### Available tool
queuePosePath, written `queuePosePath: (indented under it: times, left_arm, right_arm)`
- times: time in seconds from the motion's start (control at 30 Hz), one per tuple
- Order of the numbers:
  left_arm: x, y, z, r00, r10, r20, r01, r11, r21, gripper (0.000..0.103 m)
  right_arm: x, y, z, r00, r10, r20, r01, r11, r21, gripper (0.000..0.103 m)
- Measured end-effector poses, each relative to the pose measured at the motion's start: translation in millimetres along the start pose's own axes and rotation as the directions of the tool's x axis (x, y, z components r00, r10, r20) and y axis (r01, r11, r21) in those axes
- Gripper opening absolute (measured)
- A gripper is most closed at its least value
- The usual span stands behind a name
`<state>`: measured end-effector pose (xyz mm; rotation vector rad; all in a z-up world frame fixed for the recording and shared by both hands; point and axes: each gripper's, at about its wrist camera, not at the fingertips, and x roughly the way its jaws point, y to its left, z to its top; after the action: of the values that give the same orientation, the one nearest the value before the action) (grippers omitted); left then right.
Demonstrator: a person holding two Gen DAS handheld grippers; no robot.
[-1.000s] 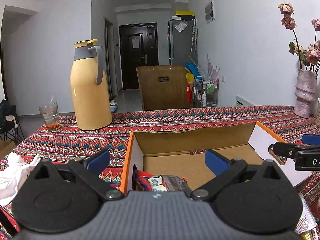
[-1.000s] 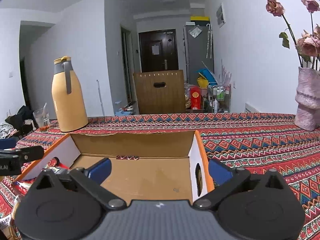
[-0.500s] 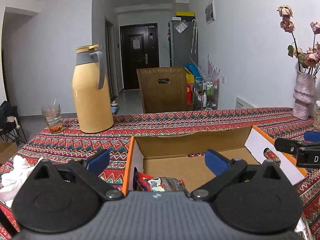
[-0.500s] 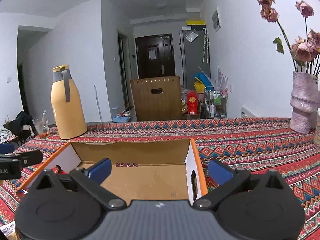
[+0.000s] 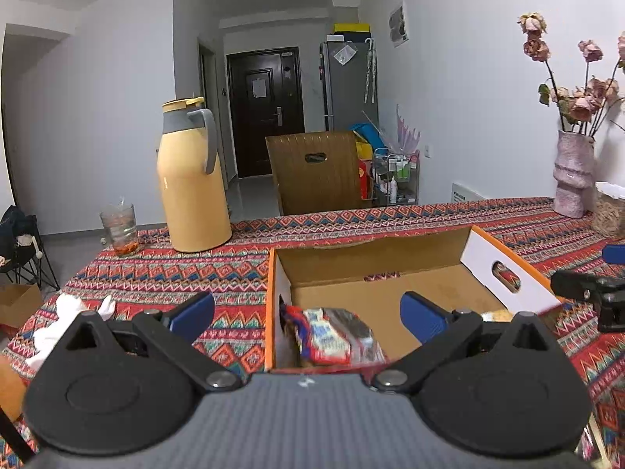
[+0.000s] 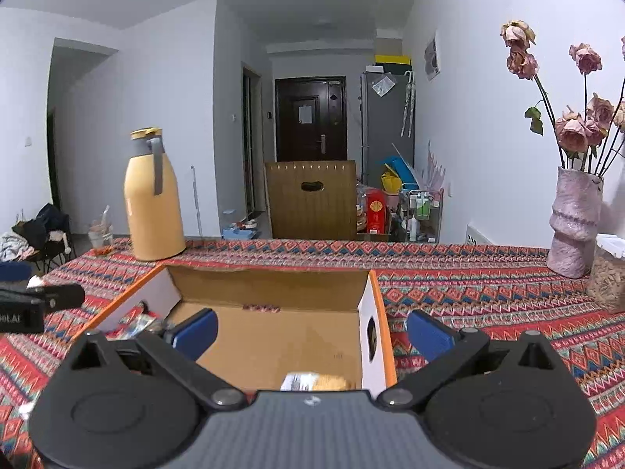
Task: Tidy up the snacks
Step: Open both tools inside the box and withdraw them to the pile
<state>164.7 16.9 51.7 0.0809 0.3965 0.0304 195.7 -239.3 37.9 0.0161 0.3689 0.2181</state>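
- Hovering low over the near edge of the cardboard box (image 5: 375, 269), the left tool (image 5: 306, 314) has its blue pads spread wide with nothing between them; one pad sits outside the box's left wall, the other over its floor.
- A snack packet (image 5: 332, 336) in red, white and blue lies inside the box at its near left corner, just ahead of and below the left tool, in line with the gap between the pads but not touched by them.
- The right tool (image 6: 310, 332) is likewise spread open and empty, straddling the box's right wall: its left pad is over the box floor, its right pad over the desk (image 6: 488, 285).
- A second snack, a pale yellowish packet (image 6: 316, 381), lies on the box floor near the right wall, tight under the right tool's body and partly hidden by it.
- Each tool shows at the edge of the other's view, one on either side of the box.
- The rest of the box floor is bare brown card, with hand-holes in both end walls.
- Farther back on the patterned cloth stand a yellow thermos jug (image 5: 193, 179) and a drinking glass (image 5: 119, 228) to the left, and a pink vase (image 6: 574, 222) of dried roses to the right.
- Beyond the desk are a brown chair back (image 5: 316, 172) and a dark door (image 5: 265, 109).
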Motion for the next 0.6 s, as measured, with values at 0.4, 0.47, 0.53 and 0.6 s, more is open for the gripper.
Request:
queuePosePath:
  times: [0.4, 0.47, 0.53, 0.6]
  left_arm:
    - [-38, 12, -57, 0.996, -0.03, -0.085, 0.028, 0.999, -0.027, 0.103]
    - [-40, 14, -65, 0.994, -0.036, -0.104, 0.032, 0.999, -0.042, 0.103]
    - [-42, 18, -74, 0.991, -0.053, -0.126, 0.043, 0.996, -0.08, 0.103]
    - [-43, 21, -83, 0.987, -0.072, -0.145, 0.055, 0.991, -0.12, 0.103]
  right_arm:
    - [-51, 12, -52, 0.997, 0.021, -0.07, -0.018, 0.999, 0.045, 0.103]
    - [-54, 12, -61, 0.996, 0.021, -0.092, -0.016, 0.998, 0.058, 0.103]
    - [-59, 14, -70, 0.993, 0.017, -0.113, -0.01, 0.998, 0.065, 0.103]
    - [-63, 14, -79, 0.992, 0.015, -0.129, -0.005, 0.997, 0.077, 0.103]
